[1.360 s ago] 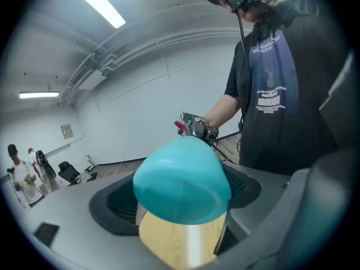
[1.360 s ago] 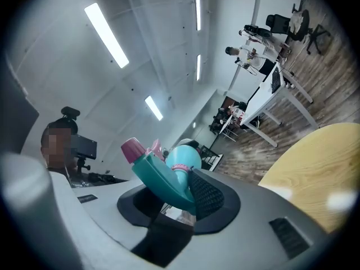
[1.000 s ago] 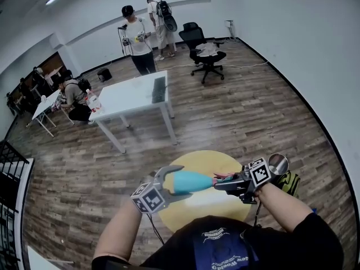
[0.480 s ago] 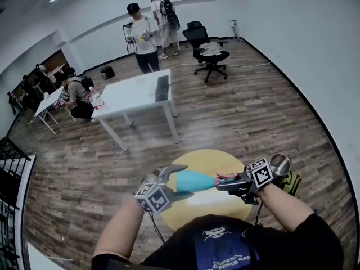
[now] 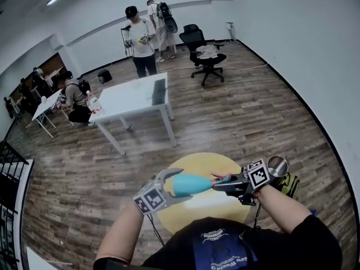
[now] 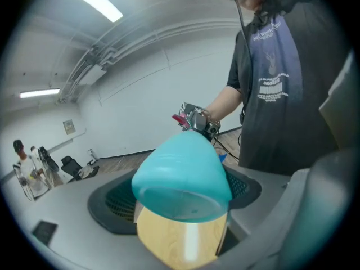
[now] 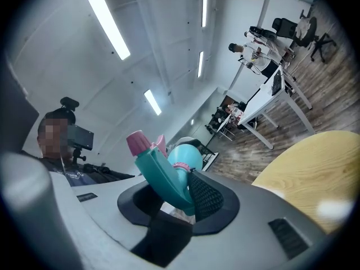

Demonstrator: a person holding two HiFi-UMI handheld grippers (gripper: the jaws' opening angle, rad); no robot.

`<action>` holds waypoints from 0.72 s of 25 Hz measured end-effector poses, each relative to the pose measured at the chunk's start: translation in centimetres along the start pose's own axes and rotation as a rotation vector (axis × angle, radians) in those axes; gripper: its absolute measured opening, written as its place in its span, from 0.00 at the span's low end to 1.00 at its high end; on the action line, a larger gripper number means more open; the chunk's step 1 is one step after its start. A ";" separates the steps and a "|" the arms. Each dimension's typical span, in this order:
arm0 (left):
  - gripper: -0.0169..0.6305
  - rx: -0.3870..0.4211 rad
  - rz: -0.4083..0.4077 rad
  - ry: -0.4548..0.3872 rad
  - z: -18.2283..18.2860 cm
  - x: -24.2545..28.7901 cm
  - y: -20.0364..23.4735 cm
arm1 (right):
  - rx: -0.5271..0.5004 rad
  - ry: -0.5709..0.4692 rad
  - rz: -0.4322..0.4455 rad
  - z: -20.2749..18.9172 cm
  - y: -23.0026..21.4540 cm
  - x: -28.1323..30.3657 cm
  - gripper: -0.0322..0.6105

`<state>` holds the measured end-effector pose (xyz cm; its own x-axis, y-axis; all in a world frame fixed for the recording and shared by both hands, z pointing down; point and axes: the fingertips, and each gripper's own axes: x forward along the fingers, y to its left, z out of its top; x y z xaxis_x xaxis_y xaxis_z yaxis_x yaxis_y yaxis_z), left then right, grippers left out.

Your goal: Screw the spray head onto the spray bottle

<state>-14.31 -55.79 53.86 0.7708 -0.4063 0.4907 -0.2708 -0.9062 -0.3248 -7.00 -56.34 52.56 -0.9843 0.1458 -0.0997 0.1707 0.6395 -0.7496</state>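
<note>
In the head view a teal spray bottle (image 5: pixel 191 183) lies level in the air over the round yellow table (image 5: pixel 194 163). My left gripper (image 5: pixel 173 184) is shut on its wide lower end. In the left gripper view the bottle (image 6: pixel 183 173) shows its base between the jaws. The teal spray head (image 5: pixel 223 179), with a pink nozzle, meets the bottle's neck, and my right gripper (image 5: pixel 225 183) is shut on it. In the right gripper view the spray head (image 7: pixel 160 176) stands slanted between the jaws, its pink collar (image 7: pixel 180 166) against the bottle (image 7: pixel 188 155).
A white table (image 5: pixel 135 97) stands on the wooden floor farther off, with a black office chair (image 5: pixel 205 52) behind it. Two people stand at the back wall (image 5: pixel 140 41), and another crouches at the left (image 5: pixel 73 97). A green and black bag (image 5: pixel 289 183) lies at the right.
My left gripper has rolled slightly with the bottle in it. Both hands stay in the same place, and the spray head stays at the bottle's neck.
</note>
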 end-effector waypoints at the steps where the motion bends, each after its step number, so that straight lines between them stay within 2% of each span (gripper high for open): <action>1: 0.73 -0.048 -0.006 -0.019 0.0 0.1 0.1 | -0.014 0.002 -0.016 0.1 -0.2 0.1 0.27; 5: 0.73 -0.179 0.030 -0.084 -0.6 0.3 0.7 | -0.050 -0.006 -0.055 0.7 -0.6 0.0 0.28; 9: 0.73 -0.254 0.119 -0.130 -1.8 -0.7 1.2 | -0.065 0.013 -0.081 -0.5 -1.0 -0.7 0.28; 11: 0.73 -0.327 0.177 -0.165 -2.7 -1.8 2.1 | -0.079 0.009 -0.110 -0.6 -1.4 -1.1 0.28; 14: 0.73 -0.533 0.249 -0.263 -4.4 -3.4 3.4 | -0.140 0.022 -0.221 -0.8 -3.0 -2.2 0.28; 18: 0.72 -0.796 0.258 -0.377 -6.3 -3.8 3.1 | -0.257 0.077 -0.428 -1.2 -5.9 -3.7 0.28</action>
<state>-21.73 -57.76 56.04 0.7303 -0.6688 0.1389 -0.6703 -0.6626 0.3341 -4.34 -59.73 58.17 -0.9639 -0.1213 0.2370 -0.2324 0.8179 -0.5264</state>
